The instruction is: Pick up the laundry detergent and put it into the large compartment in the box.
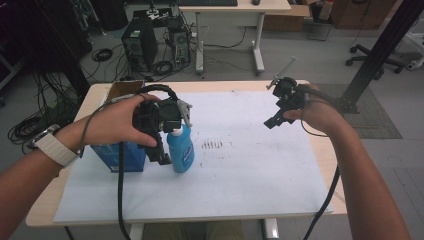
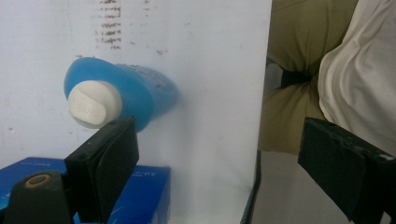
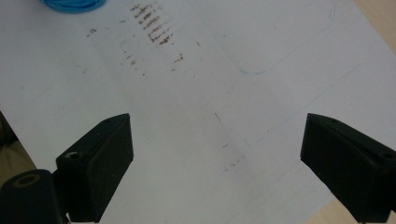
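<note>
- Presently, at the left of the table [image 1: 300, 85] in my high view, I note a blue box [image 1: 122, 156] standing on the white paper sheet [image 1: 240, 180]; the left hand covers its top and I cannot tell its contents. A brown cardboard flap [image 1: 122, 90] shows just behind that hand.
- Just right of the box, touching or nearly so, stands a blue bottle [image 1: 181, 150], upright on the sheet. It is translucent blue plastic with a white cap [image 2: 93, 103] and a pale label on its front. The blue tint runs its full height; I cannot judge a liquid level.
- My left gripper [image 1: 167, 125] hangs directly over the bottle, pointing down. In the left gripper view the jaws stand wide apart with nothing between them; the left jaw sits beside the cap and I see no contact.
- A patch of brown scuff marks [image 1: 212, 145] lies on the sheet right of the bottle.
- My right gripper [image 1: 274, 120] is held above the right part of the sheet, well apart from the bottle. In the right gripper view its jaws are spread wide over bare paper, gripping nothing.
</note>
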The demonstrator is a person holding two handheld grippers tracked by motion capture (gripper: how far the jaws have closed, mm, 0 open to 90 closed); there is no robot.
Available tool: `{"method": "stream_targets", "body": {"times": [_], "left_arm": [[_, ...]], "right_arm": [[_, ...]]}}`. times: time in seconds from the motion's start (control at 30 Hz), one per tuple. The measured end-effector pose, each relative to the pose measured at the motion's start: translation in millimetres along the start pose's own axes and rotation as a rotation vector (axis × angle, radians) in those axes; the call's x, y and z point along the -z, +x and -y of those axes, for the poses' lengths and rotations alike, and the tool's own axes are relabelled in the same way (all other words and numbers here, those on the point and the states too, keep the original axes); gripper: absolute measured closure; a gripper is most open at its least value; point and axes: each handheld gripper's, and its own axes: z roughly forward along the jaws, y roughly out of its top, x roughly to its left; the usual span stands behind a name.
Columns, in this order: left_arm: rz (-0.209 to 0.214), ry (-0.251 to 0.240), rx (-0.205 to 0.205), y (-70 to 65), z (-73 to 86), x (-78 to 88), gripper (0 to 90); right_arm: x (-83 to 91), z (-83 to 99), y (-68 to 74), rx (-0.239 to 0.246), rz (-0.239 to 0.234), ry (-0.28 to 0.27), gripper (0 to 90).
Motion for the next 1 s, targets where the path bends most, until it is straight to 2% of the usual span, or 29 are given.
{"method": "stream_targets", "body": {"times": [0.2,0.27,0.33,0.47,0.63,0.67,0.93,1.0], "left_arm": [[-0.011,0.001,0.025,-0.5,-1.5,3.8,12.2],[-0.016,-0.007,0.06,0.5,-3.2,6.6,11.9],[-0.014,-0.007,0.069,0.7,-3.8,7.2,11.7],[-0.014,-0.003,0.12,1.2,-6.8,10.1,12.0],[-0.033,-0.015,0.172,1.7,-10.1,16.2,10.3],[-0.033,-0.015,0.172,1.7,-10.1,16.2,9.6],[-0.079,-0.03,0.273,6.1,-10.7,27.7,6.4],[-0.082,-0.032,0.28,6.7,-10.7,28.8,6.5]], "right_arm": [[1.3,0.6,-0.9,0.001,0.002,-0.002,9.6],[0.8,1.6,-0.6,0.001,0.002,-0.002,9.6],[0.6,2.0,-0.8,0.001,0.002,0.0,9.6],[0.3,3.4,-2.3,-0.002,0.003,0.0,9.6],[0.4,4.3,-4.2,-0.003,0.01,-0.004,9.6],[0.4,4.3,-4.2,-0.003,0.01,-0.004,9.6],[-1.3,2.9,-3.7,0.005,0.006,-0.006,9.6],[-1.3,2.4,-3.5,0.008,0.006,-0.008,9.6]]}}
